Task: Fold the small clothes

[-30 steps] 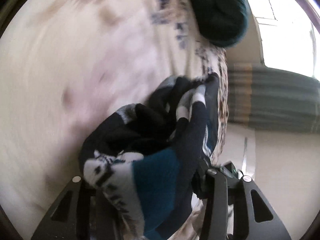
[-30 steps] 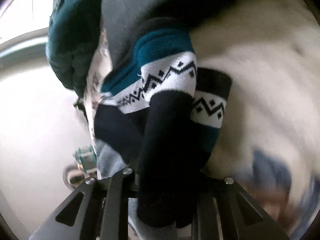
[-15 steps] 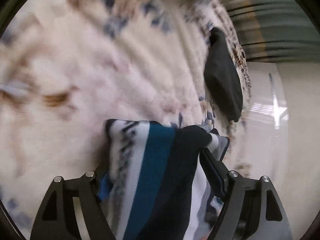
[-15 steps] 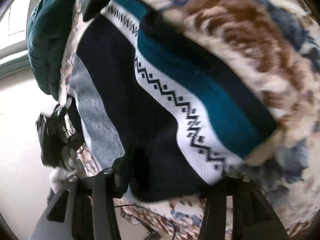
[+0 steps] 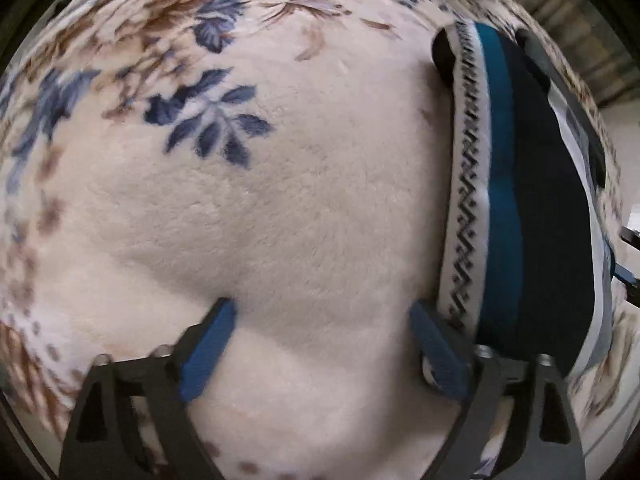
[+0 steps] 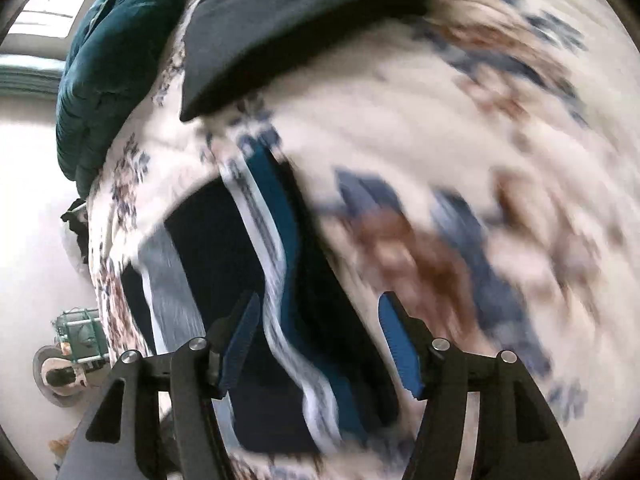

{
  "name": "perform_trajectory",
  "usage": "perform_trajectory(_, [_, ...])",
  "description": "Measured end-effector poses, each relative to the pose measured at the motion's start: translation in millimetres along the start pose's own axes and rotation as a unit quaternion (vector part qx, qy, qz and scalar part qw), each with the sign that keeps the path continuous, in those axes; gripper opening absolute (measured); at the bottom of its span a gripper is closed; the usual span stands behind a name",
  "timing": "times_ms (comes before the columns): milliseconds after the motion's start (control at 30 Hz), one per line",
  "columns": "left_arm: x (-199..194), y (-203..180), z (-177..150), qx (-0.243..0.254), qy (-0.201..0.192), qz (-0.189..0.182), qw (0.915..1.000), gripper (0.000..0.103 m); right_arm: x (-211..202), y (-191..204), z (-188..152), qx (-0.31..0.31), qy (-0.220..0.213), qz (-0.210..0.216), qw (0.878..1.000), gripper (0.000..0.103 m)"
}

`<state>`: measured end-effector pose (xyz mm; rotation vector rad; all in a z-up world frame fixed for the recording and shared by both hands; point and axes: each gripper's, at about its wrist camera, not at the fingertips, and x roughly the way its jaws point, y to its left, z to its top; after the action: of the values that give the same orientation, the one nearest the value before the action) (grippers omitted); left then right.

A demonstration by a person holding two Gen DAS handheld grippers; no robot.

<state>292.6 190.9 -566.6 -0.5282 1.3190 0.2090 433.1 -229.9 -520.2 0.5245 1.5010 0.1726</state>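
A small knit garment (image 5: 532,208), navy with a teal band and a white zigzag stripe, lies flat on the floral fleece blanket (image 5: 280,208). My left gripper (image 5: 320,340) is open and empty over bare blanket, its right finger beside the garment's left edge. In the right wrist view the same garment (image 6: 256,288) lies under my right gripper (image 6: 320,344), which is open with its blue pads on either side of the striped edge, holding nothing. This view is blurred by motion.
A folded dark garment (image 6: 288,24) lies further up the blanket. A dark teal cushion (image 6: 104,80) sits at the bed's far end. The bed edge and pale floor (image 6: 32,200) are at the left, with a small green object (image 6: 78,336) on the floor.
Both grippers held the bunched garment a second ago. They spread it flat on the blanket, then opened and let go. The left gripper has moved left off the garment.
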Motion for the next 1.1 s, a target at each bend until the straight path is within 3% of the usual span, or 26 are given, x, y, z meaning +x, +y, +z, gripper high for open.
perform_trajectory(33, [3, 0, 2, -0.009, 0.000, -0.002, 1.0000, 0.103, 10, 5, 13, -0.007, 0.005, 0.004, 1.000, 0.064])
perform_trajectory(200, [13, -7, 1, -0.038, -0.043, 0.032, 0.9978, 0.103, 56, 25, 50, -0.034, 0.023, -0.009, 0.999, 0.064])
perform_trajectory(233, [17, -13, 3, -0.033, -0.037, 0.038, 0.9980, 0.103, 58, 29, 52, -0.043, 0.023, -0.009, 0.999, 0.055])
perform_trajectory(267, [16, -15, 8, -0.026, -0.018, 0.039, 0.9987, 0.103, 57, 33, 51, -0.057, 0.019, -0.005, 0.998, 0.024])
perform_trajectory(300, [15, -15, 12, -0.024, -0.005, 0.037, 0.9990, 0.103, 51, 44, 51, -0.084, 0.003, -0.027, 0.996, 0.012])
perform_trajectory(367, [3, -16, 20, -0.038, 0.000, 0.025, 0.9990, 0.100, 34, 56, 48, -0.103, -0.024, -0.029, 0.994, 0.009])
perform_trajectory(433, [-22, -14, 29, -0.057, -0.028, 0.001, 0.9979, 0.100, 16, 61, 49, -0.103, -0.051, -0.034, 0.993, 0.008])
perform_trajectory(533, [-45, -19, 52, -0.059, -0.056, -0.006, 0.9967, 0.101, 3, 55, 59, -0.097, -0.070, -0.046, 0.992, 0.007])
perform_trajectory(600, [-49, -33, 73, -0.054, -0.067, -0.014, 0.9962, 0.101, 13, 49, 67, -0.092, -0.057, -0.058, 0.992, 0.007])
perform_trajectory(700, [-38, -53, 96, -0.038, -0.065, -0.021, 0.9969, 0.101, 38, 41, 77, -0.076, 0.016, -0.049, 0.996, 0.011])
perform_trajectory(733, [-38, -56, 99, -0.031, -0.062, -0.026, 0.9973, 0.101, 37, 37, 76, -0.064, 0.027, -0.039, 0.997, 0.017])
perform_trajectory(767, [-39, -55, 99, -0.025, -0.060, -0.030, 0.9975, 0.100, 32, 31, 73, -0.051, 0.034, -0.025, 0.998, 0.032])
perform_trajectory(833, [-45, -56, 85, -0.011, -0.055, -0.033, 0.9978, 0.101, 20, 19, 61, -0.034, 0.042, -0.009, 0.998, 0.057])
perform_trajectory(867, [-42, -59, 79, -0.005, -0.050, -0.030, 0.9983, 0.101, 13, 9, 49, -0.026, 0.048, 0.002, 0.998, 0.060])
perform_trajectory(1033, [-32, -59, 40, 0.005, -0.014, -0.008, 0.9999, 0.100, 18, -23, -10, -0.014, 0.125, -0.012, 0.992, 0.060])
perform_trajectory(1100, [-30, -55, 29, -0.011, 0.000, -0.012, 0.9999, 0.101, 23, -29, -30, -0.011, 0.143, -0.008, 0.990, 0.050])
